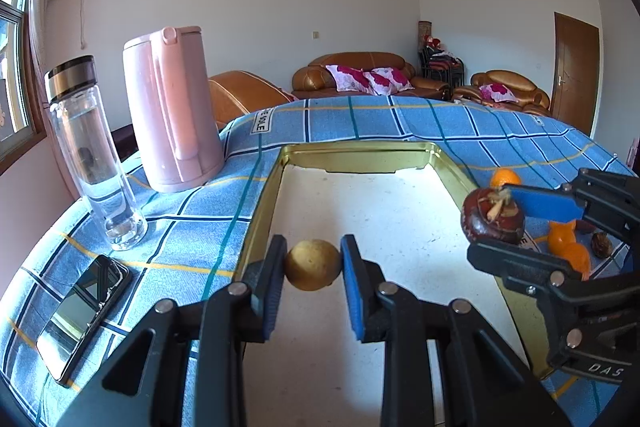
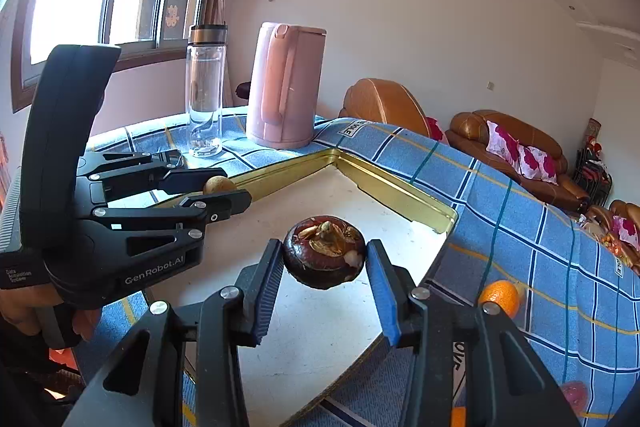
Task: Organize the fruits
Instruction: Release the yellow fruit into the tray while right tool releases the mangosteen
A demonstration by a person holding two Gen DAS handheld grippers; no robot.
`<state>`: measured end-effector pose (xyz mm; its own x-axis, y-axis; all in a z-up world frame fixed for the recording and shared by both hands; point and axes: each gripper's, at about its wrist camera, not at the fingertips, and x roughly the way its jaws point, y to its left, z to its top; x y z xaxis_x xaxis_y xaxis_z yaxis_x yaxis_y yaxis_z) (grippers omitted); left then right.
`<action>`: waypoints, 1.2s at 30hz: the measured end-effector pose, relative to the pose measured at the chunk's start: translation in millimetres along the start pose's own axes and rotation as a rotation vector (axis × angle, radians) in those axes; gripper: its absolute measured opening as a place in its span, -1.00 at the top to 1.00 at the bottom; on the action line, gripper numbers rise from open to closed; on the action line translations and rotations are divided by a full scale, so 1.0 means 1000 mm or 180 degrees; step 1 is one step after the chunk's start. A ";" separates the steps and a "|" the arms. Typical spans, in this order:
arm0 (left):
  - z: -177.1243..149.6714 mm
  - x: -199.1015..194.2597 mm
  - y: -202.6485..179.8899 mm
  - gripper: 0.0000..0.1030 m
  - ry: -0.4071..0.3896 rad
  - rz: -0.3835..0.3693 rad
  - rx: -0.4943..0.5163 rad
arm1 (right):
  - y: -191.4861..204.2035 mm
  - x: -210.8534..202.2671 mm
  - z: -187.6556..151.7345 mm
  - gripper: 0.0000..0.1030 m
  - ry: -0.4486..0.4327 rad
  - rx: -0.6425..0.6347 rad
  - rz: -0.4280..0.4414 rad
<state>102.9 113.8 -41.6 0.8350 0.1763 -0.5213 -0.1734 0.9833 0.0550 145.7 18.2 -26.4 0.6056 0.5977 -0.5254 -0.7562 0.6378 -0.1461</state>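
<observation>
Gripping a small round tan fruit between its blue pads, the left gripper holds it above the gold-rimmed rectangular metal tray. The right gripper is clamped on a dark brown, flattened round fruit over the same tray. Orange citrus fruits lie on the blue checked cloth beside it.

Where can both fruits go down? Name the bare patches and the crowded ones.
The tray floor is bare from its gold far rim to both grippers: the left gripper holds the tan fruit, the right gripper the dark fruit. Crowded: right of the tray, where oranges cluster; left of it, by bottle, kettle and phone.
</observation>
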 end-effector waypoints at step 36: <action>-0.002 0.038 -0.001 0.43 0.0609 -0.0162 0.0096 | 0.010 0.045 -0.010 0.13 0.0672 -0.0029 0.0025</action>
<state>134.0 119.4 -63.1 0.7273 0.1176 -0.6762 -0.1153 0.9921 0.0486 163.4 46.6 -59.8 0.5350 0.4871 -0.6903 -0.7635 0.6285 -0.1482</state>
